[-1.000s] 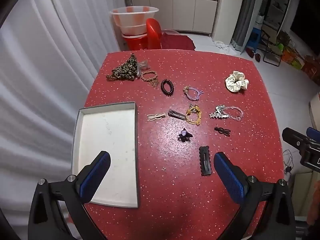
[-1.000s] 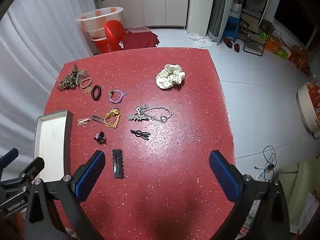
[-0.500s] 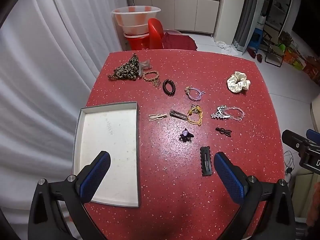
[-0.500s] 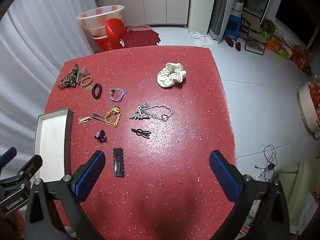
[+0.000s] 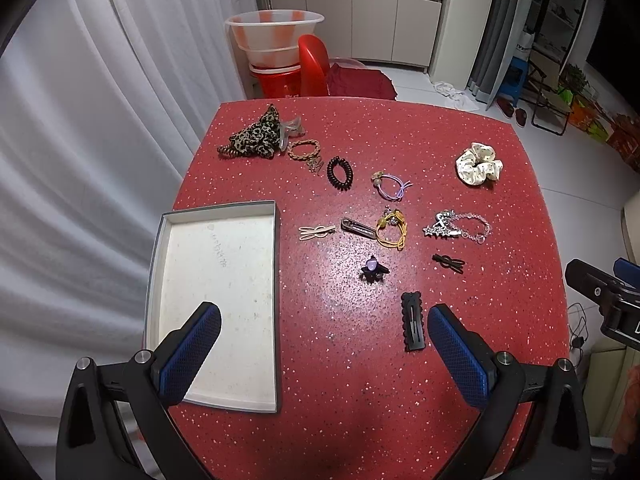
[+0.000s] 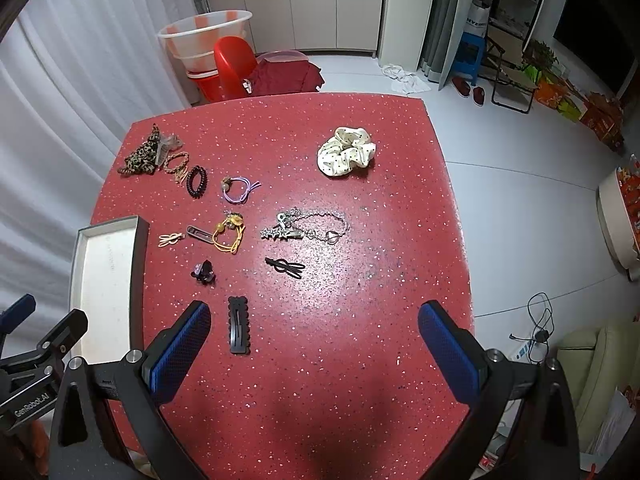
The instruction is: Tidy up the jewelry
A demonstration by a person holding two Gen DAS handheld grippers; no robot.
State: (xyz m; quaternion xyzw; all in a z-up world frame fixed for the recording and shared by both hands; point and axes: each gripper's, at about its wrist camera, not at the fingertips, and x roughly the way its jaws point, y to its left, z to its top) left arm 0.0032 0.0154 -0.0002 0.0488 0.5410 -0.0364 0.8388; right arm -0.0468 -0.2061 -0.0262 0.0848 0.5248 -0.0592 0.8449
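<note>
One clear claw clip (image 5: 291,131) half-hidden behind leopard scrunchie (image 5: 256,138).

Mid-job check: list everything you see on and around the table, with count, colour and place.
table: 1, red speckled, under everything
tray: 1, grey rim, white inside, table's left side, nothing in it
snap clip: 1, black, nearest the grippers
flower clip: 1, dark purple, centre
bunny clips: 2, beige beside tray, black right
bar clip: 1, dark metal, centre
hair ties: 2, yellow, lilac
coil tie: 1, black
bracelets: 2, silver chain, tan braided
scrunchies: 2, cream dotted far right, leopard far left
basin: 1, white-orange, floor beyond
left gripper: open, blue pads
right gripper: open, blue pads
</note>
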